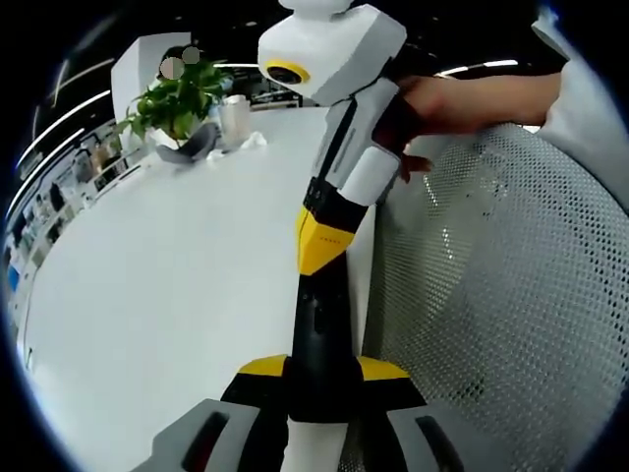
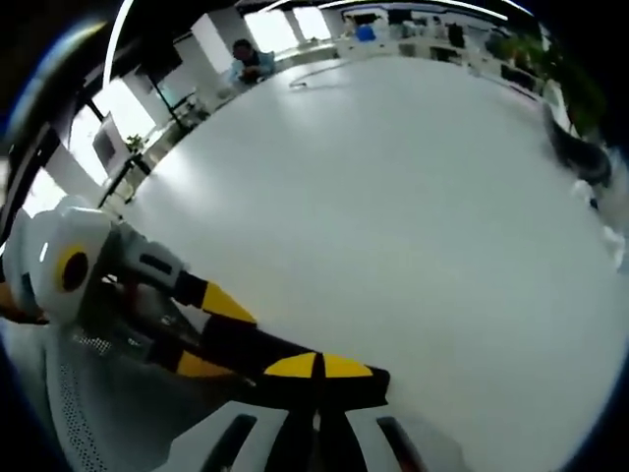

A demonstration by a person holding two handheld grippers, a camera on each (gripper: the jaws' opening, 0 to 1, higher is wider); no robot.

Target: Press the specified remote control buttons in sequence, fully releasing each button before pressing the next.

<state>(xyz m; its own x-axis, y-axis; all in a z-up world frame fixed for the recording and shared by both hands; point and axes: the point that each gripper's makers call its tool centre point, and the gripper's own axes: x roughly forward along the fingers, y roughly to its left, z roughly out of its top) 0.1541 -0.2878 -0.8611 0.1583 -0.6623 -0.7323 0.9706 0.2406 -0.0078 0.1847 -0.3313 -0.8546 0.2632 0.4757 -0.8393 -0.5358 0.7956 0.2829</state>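
Left gripper view: the left hand-held gripper (image 1: 322, 393) grasps a dark slim bar, probably the remote (image 1: 320, 334), over the table (image 1: 177, 295). The right hand-held gripper (image 2: 316, 367) is clenched at its far end; press squarely, then lift fully clear.

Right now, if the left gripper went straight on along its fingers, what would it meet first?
The right gripper: its dark fingers lie between the left gripper fingers, probably touching. White table beyond.
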